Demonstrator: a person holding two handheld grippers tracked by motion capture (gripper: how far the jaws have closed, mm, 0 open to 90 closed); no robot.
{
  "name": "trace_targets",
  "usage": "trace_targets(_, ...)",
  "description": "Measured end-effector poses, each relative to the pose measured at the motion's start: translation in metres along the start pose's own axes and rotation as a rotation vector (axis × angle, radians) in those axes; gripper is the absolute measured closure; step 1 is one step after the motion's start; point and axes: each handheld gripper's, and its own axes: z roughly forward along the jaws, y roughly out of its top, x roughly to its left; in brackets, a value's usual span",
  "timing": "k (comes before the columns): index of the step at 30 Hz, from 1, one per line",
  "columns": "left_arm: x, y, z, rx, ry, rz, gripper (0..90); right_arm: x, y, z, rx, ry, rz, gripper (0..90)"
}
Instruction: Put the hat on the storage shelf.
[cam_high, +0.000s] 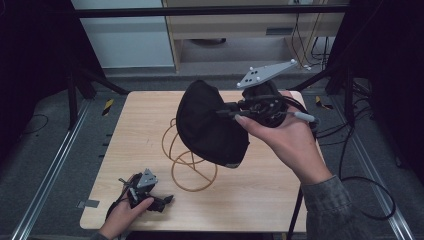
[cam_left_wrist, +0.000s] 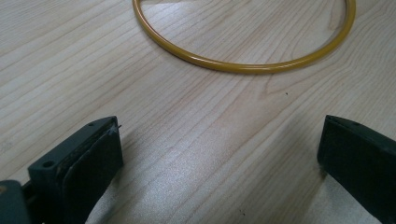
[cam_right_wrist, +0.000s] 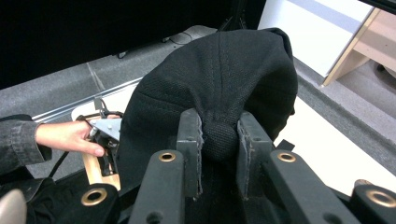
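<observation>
A black cloth cap (cam_high: 207, 125) hangs in the air above the middle of the table, held by my right gripper (cam_high: 231, 112). In the right gripper view the two jaws are shut on a bunched fold of the black cap (cam_right_wrist: 219, 84), with my right gripper (cam_right_wrist: 219, 135) pinching it from below. A yellow cord (cam_high: 190, 167) lies in loops on the table under the cap. My left gripper (cam_high: 162, 200) rests low at the table's front left. In the left gripper view my left gripper (cam_left_wrist: 219, 154) stands open over bare wood, the yellow cord (cam_left_wrist: 243, 67) curving ahead.
The wooden table (cam_high: 150, 130) sits on a grey floor with metal rails along both sides. Dark frame posts and cables stand to the right. A pale cabinet and a wooden shelf are at the back.
</observation>
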Motion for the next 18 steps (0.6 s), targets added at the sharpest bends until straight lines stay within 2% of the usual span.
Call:
trace_targets(12,0.0,0.0,0.0,-0.001,0.0,-0.001,0.0,0.007,0.023,0.016,0.02,0.02,-0.029,74.4)
trace_targets(18,0.0,0.0,0.0,-0.002,0.001,-0.001,0.0,0.005,0.028,0.026,0.04,0.02,-0.033,74.4)
